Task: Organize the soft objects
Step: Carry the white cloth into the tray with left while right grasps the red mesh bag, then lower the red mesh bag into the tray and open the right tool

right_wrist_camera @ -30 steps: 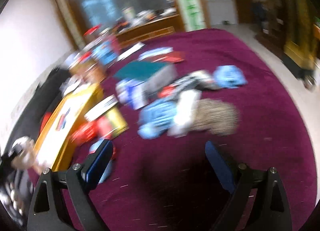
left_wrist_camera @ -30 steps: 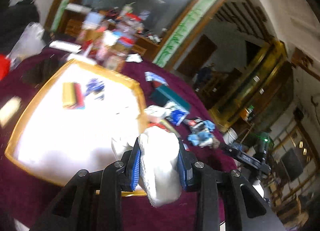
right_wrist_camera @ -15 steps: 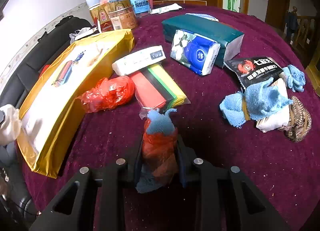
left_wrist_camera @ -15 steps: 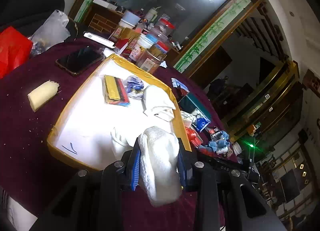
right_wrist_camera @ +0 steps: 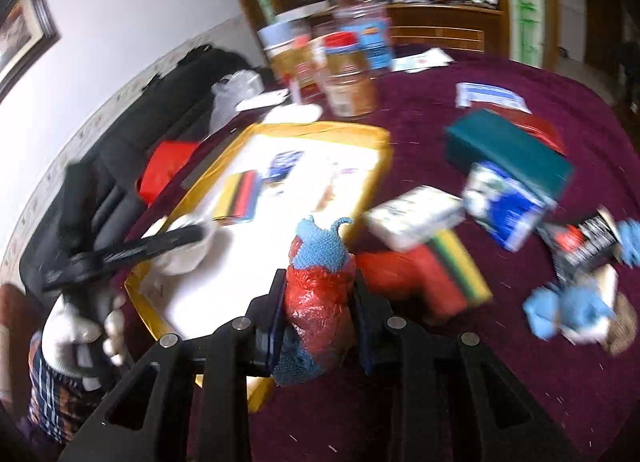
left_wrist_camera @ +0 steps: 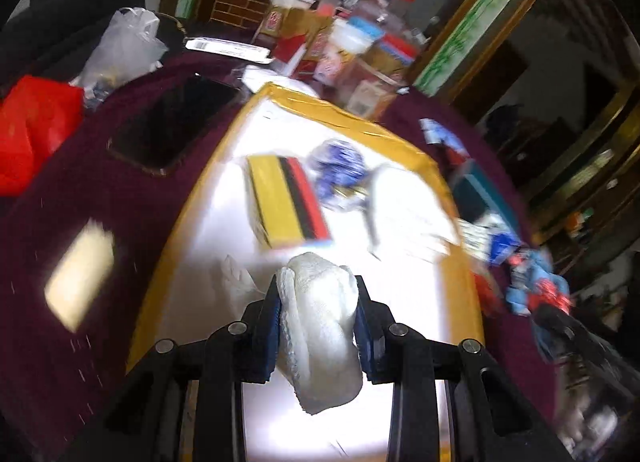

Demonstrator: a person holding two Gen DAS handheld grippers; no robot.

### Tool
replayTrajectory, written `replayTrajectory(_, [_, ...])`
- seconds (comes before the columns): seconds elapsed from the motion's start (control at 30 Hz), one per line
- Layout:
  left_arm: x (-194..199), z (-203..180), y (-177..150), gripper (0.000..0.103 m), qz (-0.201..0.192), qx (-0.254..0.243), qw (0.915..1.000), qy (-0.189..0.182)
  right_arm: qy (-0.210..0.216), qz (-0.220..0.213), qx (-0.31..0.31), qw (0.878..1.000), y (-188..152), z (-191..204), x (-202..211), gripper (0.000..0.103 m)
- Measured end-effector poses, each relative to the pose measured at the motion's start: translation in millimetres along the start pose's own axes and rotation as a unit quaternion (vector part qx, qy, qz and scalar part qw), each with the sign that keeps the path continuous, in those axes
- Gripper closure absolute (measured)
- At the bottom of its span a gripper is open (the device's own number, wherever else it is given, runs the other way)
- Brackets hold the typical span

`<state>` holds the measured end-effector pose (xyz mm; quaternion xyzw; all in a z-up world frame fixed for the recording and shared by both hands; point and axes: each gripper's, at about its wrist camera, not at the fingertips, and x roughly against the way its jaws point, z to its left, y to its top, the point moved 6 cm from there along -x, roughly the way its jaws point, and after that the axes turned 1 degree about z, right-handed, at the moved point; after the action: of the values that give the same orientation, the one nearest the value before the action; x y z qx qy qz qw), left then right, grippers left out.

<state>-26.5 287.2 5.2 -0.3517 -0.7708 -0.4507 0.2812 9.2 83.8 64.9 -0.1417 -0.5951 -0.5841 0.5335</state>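
- R gripper (right_wrist_camera: pixel 316 302): a sec ago wide & empty over table; jaws just closed, now clamped on blue cloth in red bag (right_wrist_camera: pixel 318 294), at tray (right_wrist_camera: pixel 362 198) edge.
- L gripper (left_wrist_camera: pixel 316 314): as before, nearly closed, pinching white cloth (left_wrist_camera: pixel 320 326); now further over tray (left_wrist_camera: pixel 460 286) vs. edge earlier.

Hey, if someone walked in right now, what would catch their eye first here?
Probably the white cloth pinched in the left gripper over the bright, yellow-edged tray. Next, the red bag with blue cloth clamped in the right gripper, beside that tray on the cluttered maroon table.
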Motion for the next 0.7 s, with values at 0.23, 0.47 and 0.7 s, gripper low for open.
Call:
replayTrajectory(0.23, [-38, 28, 44, 0.039, 0.005, 0.021, 0.9972, 0.071, 0.011, 0.073, 0.029, 0.997, 19, 44, -74, 0.075])
replayTrajectory(0.47, [5, 34, 41, 0.028, -0.047, 0.058, 0.9972, -0.008, -0.01, 0.133, 0.042, 0.99, 32, 54, -129, 0.075])
replayTrajectory(0.7, [75, 46, 17, 0.022, -0.127, 0.078, 0.9865, -0.067, -0.047, 0.131, 0.049, 0.989, 64, 61, -171, 0.075])
